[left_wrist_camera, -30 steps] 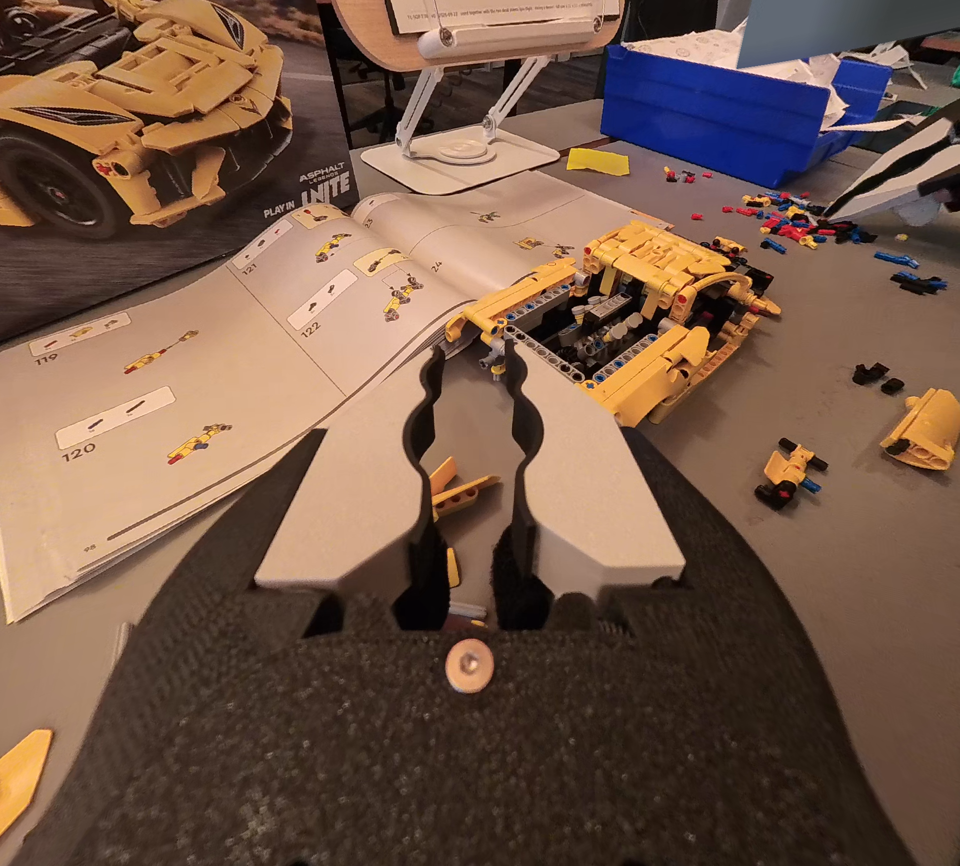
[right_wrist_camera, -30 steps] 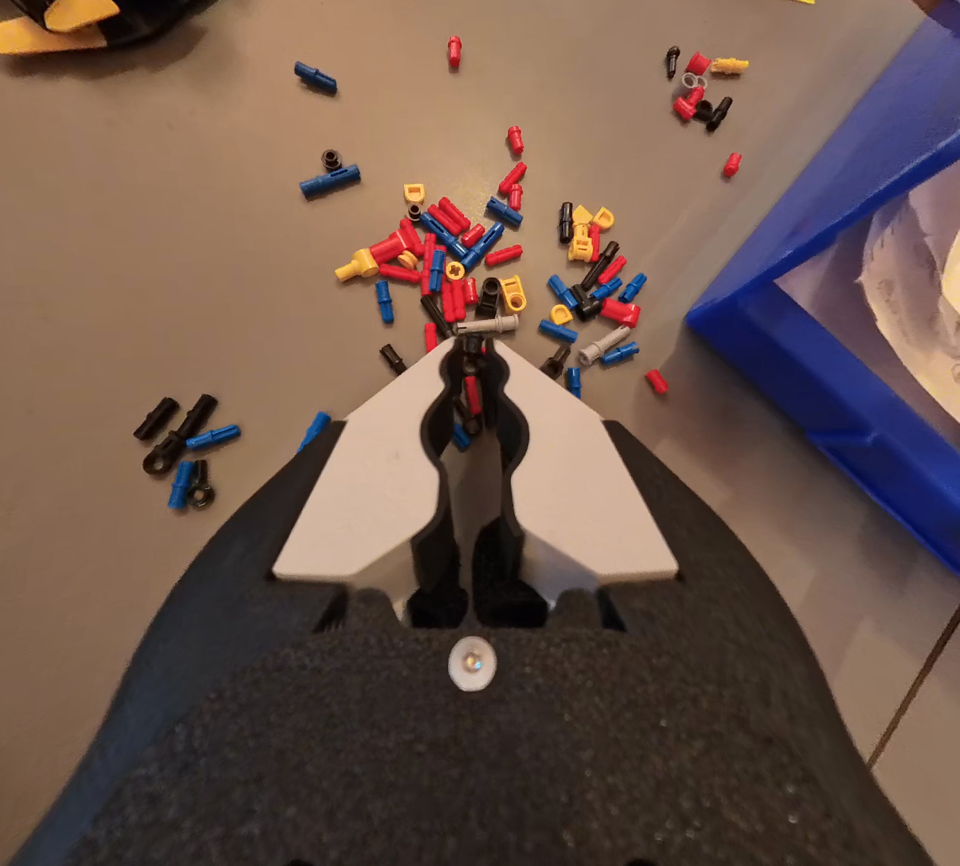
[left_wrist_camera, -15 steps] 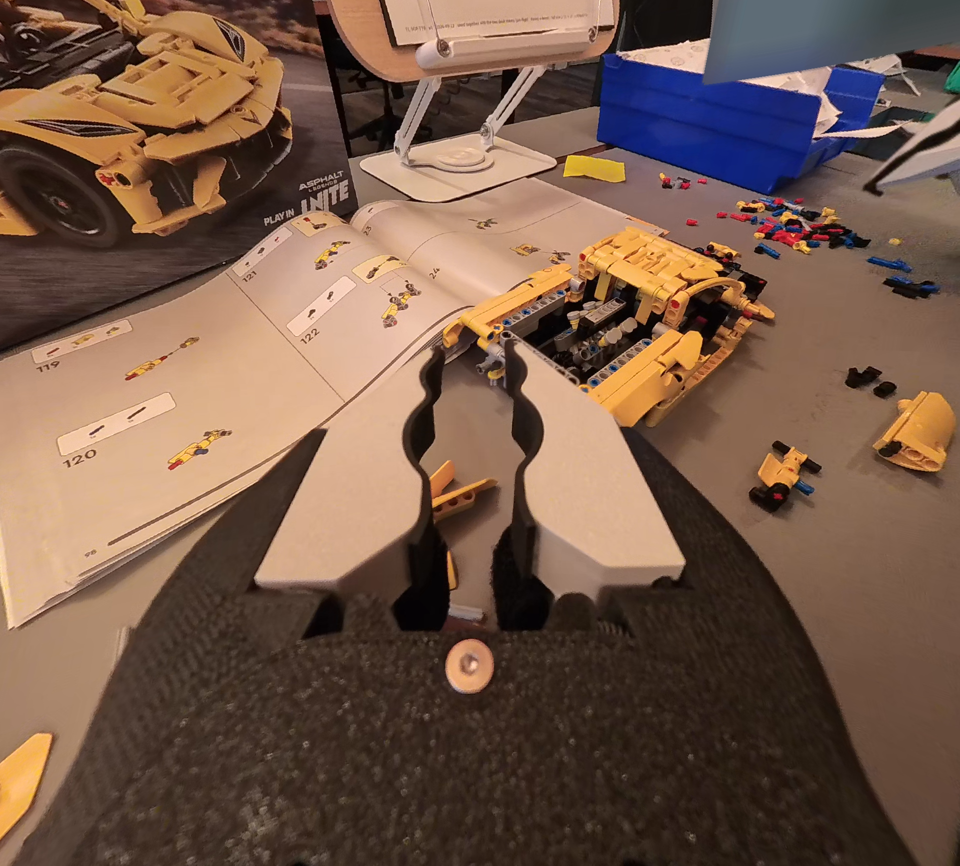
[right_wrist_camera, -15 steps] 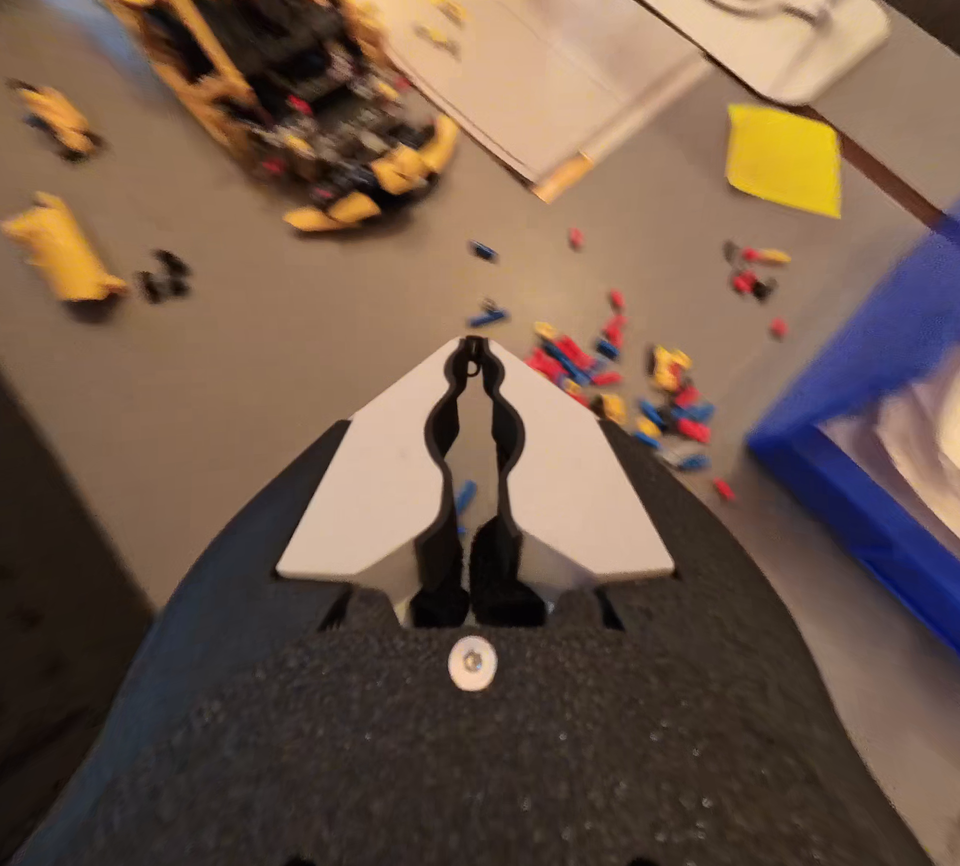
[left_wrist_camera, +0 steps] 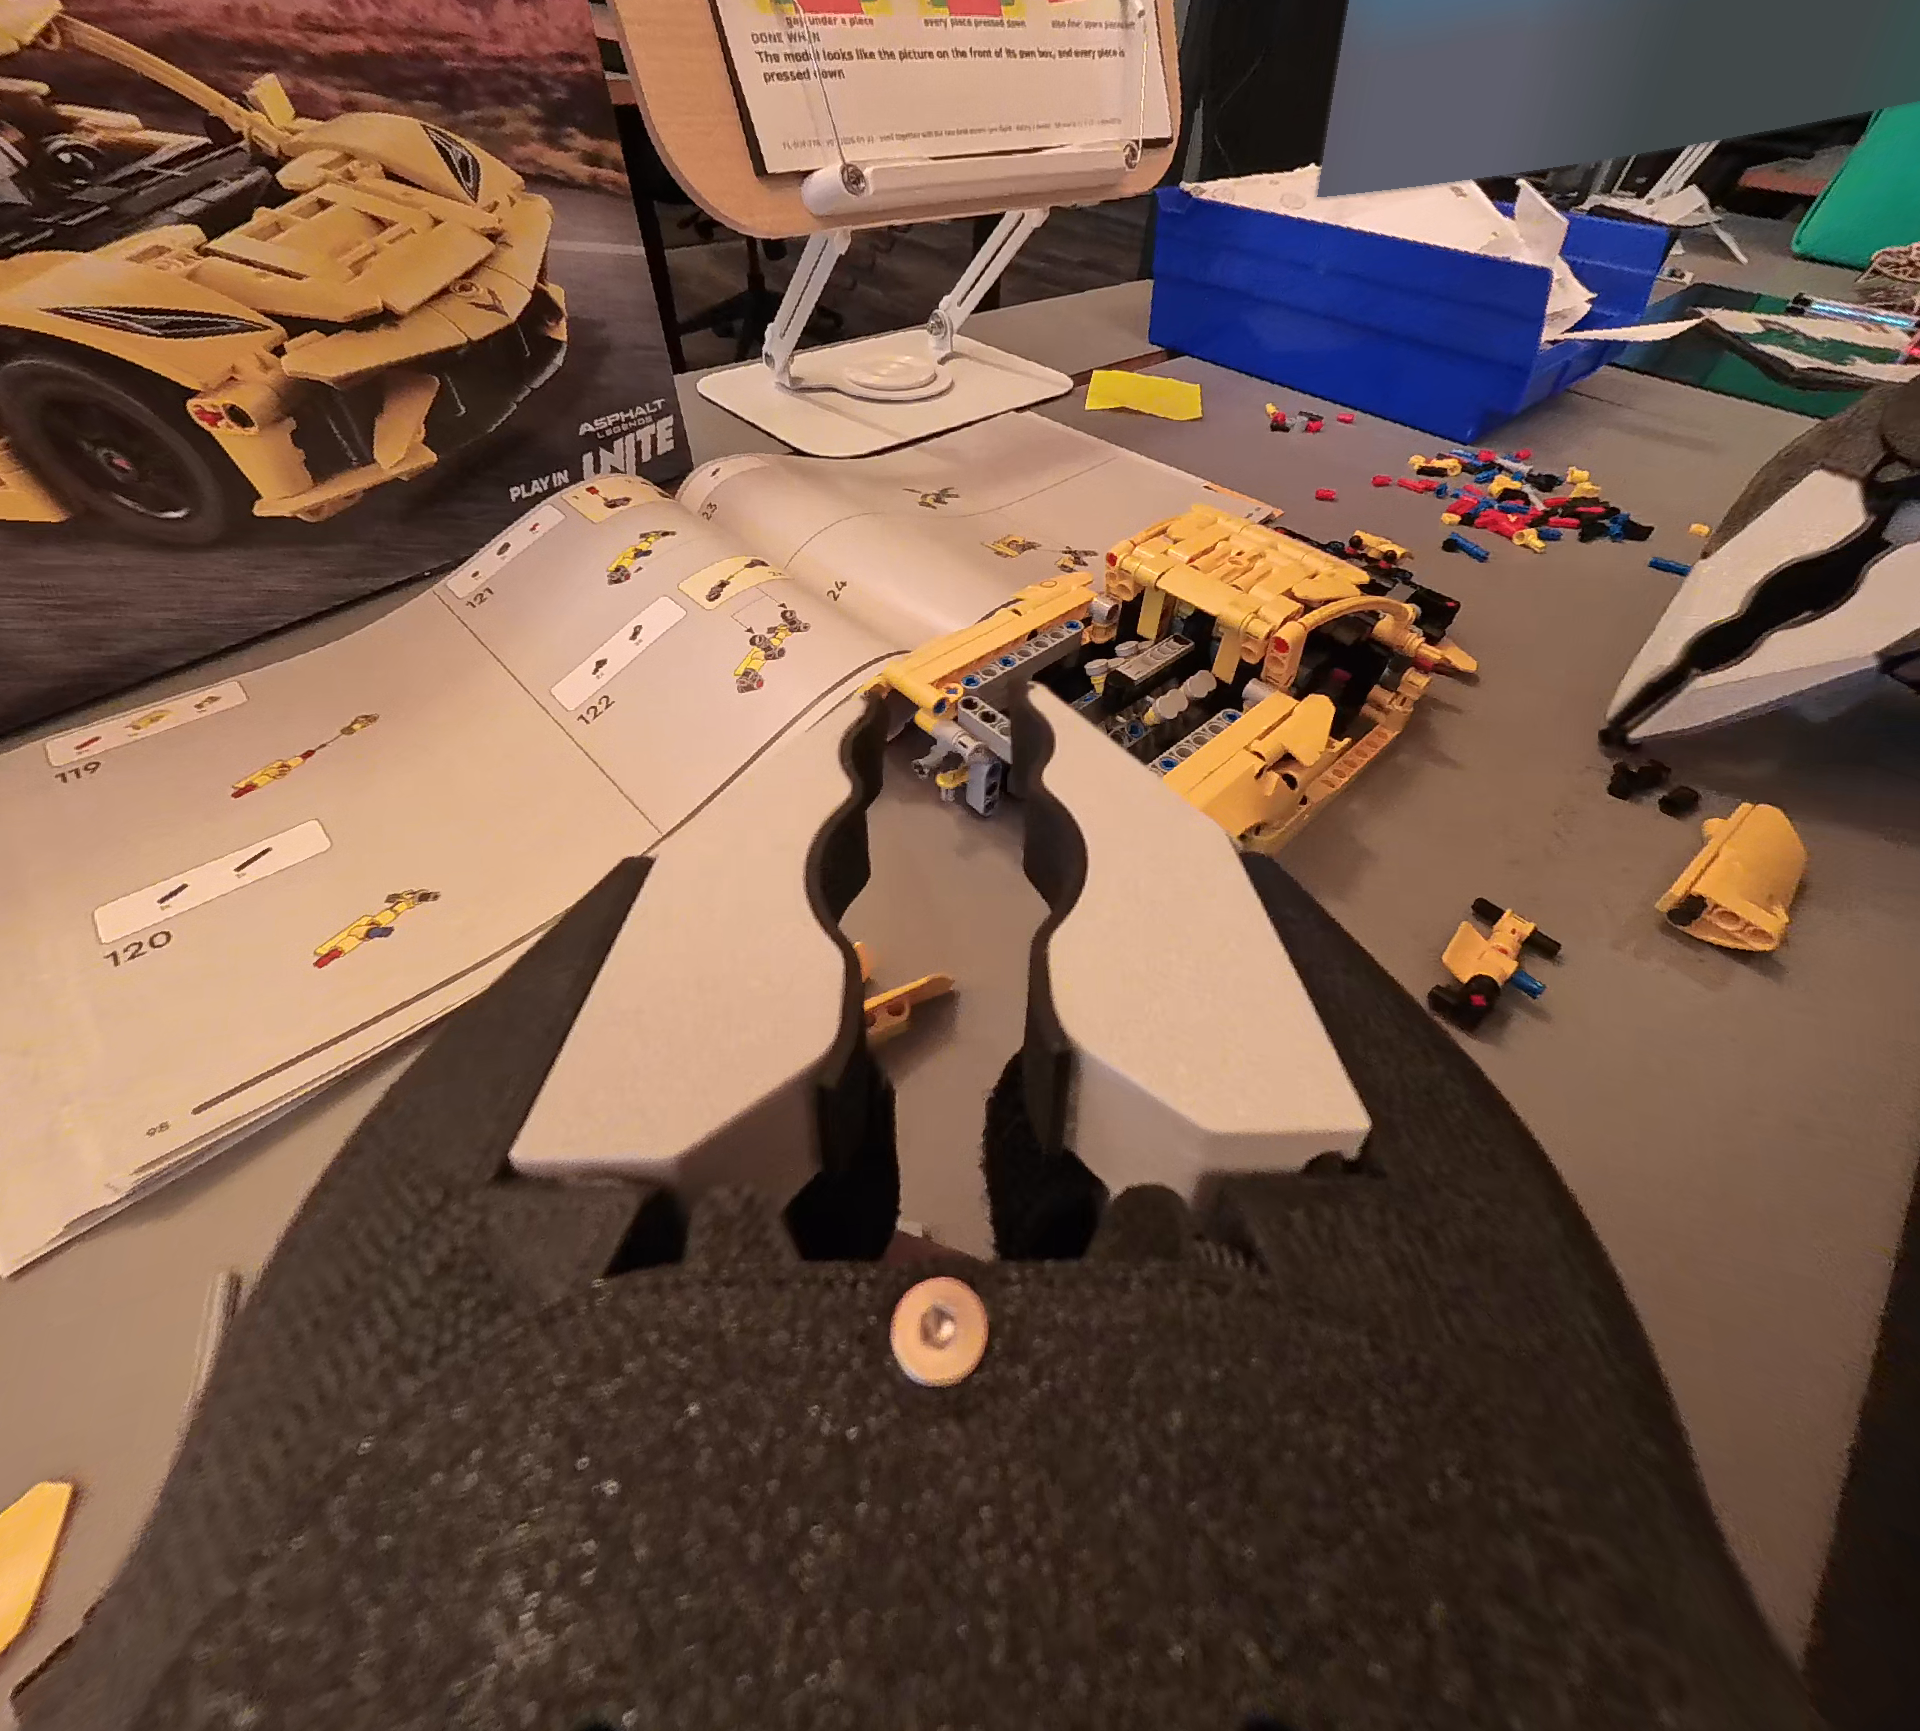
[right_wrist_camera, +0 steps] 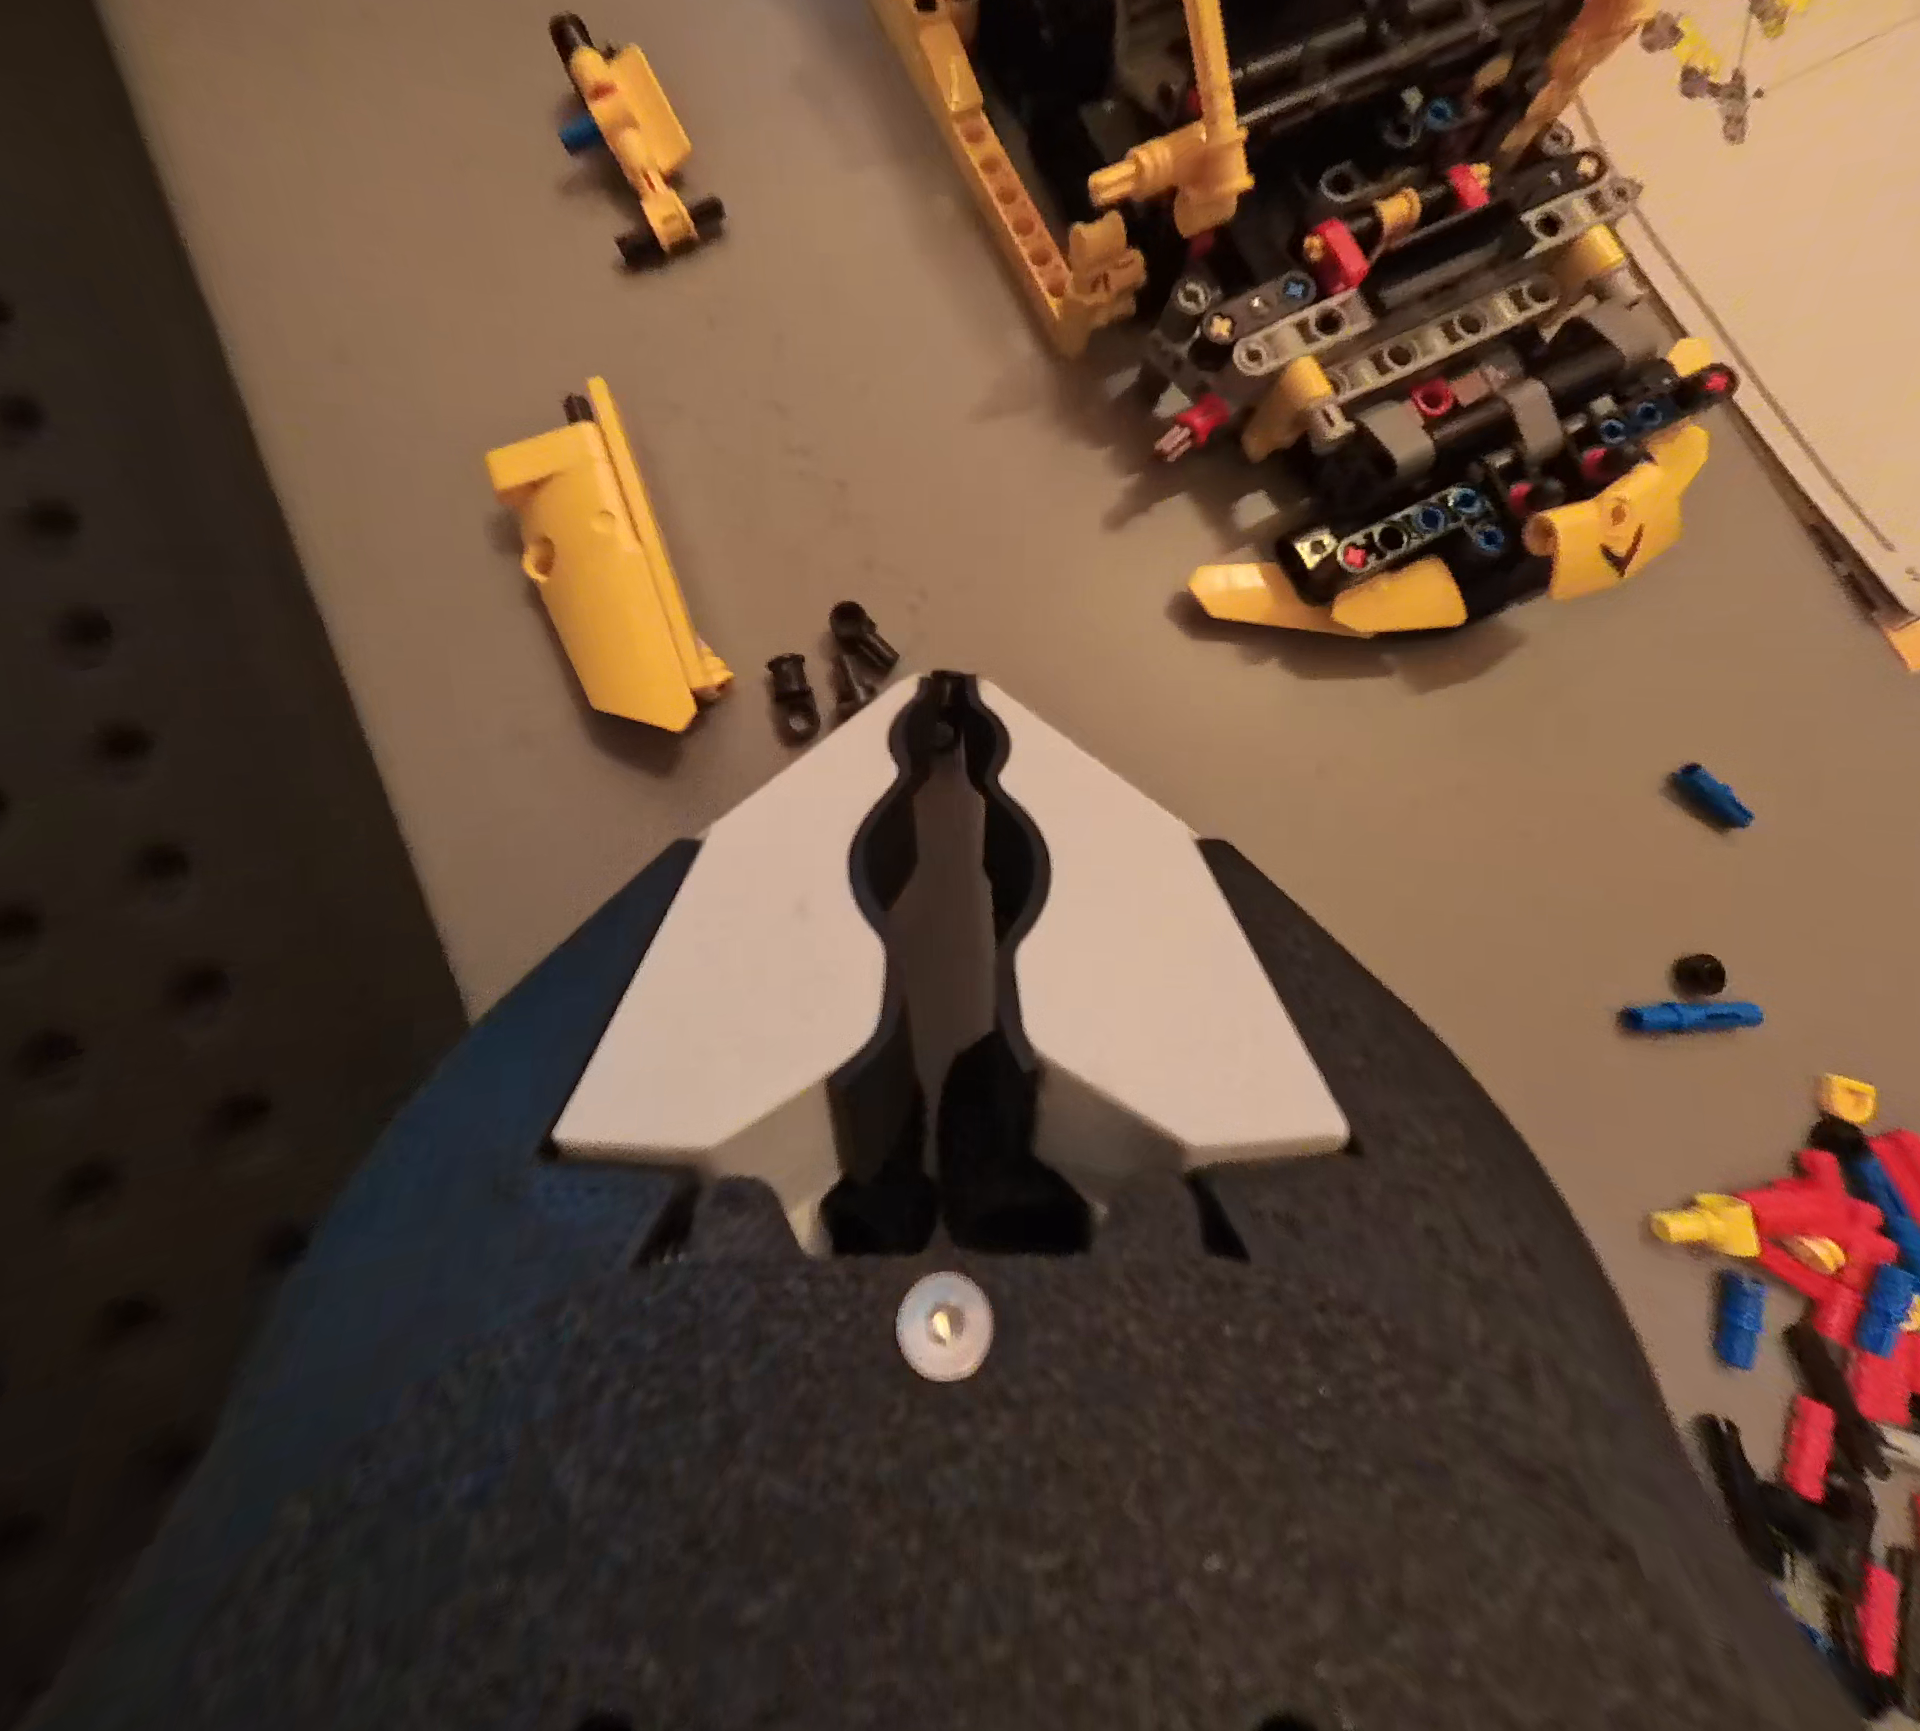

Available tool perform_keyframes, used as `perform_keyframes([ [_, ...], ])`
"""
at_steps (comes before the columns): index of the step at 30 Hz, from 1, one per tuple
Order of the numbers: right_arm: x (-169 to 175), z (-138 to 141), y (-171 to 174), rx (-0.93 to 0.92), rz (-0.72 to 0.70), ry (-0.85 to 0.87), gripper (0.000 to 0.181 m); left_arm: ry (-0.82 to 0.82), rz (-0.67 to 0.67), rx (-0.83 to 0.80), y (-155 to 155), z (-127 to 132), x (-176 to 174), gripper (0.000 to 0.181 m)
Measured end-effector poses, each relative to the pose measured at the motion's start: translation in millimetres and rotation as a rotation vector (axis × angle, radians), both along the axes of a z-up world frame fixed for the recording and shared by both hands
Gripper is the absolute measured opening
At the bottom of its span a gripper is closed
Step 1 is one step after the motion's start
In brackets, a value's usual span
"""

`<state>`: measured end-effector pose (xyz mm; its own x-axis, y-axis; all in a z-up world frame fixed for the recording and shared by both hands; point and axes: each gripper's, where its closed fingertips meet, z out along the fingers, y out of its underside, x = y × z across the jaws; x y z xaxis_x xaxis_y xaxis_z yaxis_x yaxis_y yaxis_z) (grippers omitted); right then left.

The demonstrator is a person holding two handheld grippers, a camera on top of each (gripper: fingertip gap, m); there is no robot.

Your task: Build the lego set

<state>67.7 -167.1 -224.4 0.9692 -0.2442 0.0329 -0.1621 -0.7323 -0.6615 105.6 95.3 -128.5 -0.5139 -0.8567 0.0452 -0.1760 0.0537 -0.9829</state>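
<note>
My left gripper (left_wrist_camera: 940, 725) hangs with its jaws parted and empty, aimed at the near end of the half-built yellow and black brick car (left_wrist_camera: 1195, 653), which lies on the grey tabletop (left_wrist_camera: 1455, 1214) against the open instruction booklet (left_wrist_camera: 416, 798). My right gripper (right_wrist_camera: 948, 689) has its tips pinched on a small black pin (right_wrist_camera: 945, 705), just above three loose black connectors (right_wrist_camera: 836, 663) beside a yellow curved panel piece (right_wrist_camera: 592, 559). A heap of red, blue and black pins (right_wrist_camera: 1849, 1307) lies at my right.
</note>
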Motion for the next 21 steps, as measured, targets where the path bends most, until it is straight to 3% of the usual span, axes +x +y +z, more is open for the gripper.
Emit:
perform_keyframes([
  [5, 6, 11, 0, 0.078, -0.034, 0.035, 0.012, 0.007, -0.003, -0.016, 0, 0, -1, 0.024],
  [10, 69, 50, -12, 0.199, -0.257, -0.157, 0.015, 0.017, -0.001, -0.033, 1, 0, 0, 0.023],
  [13, 96, 65, -2, 0.337, -0.377, -0.197, 0.021, 0.047, 0.023, -0.042, 7, -5, 3, 0.023],
  [16, 111, 66, 7, 0.398, -0.442, -0.231, 0.026, 0.088, 0.039, -0.1, 14, -7, 5, 0.023],
  [21, 121, 61, 10, 0.373, -0.432, -0.325, 0.026, 0.112, 0.053, -0.316, 31, 5, 6, 0.023],
])
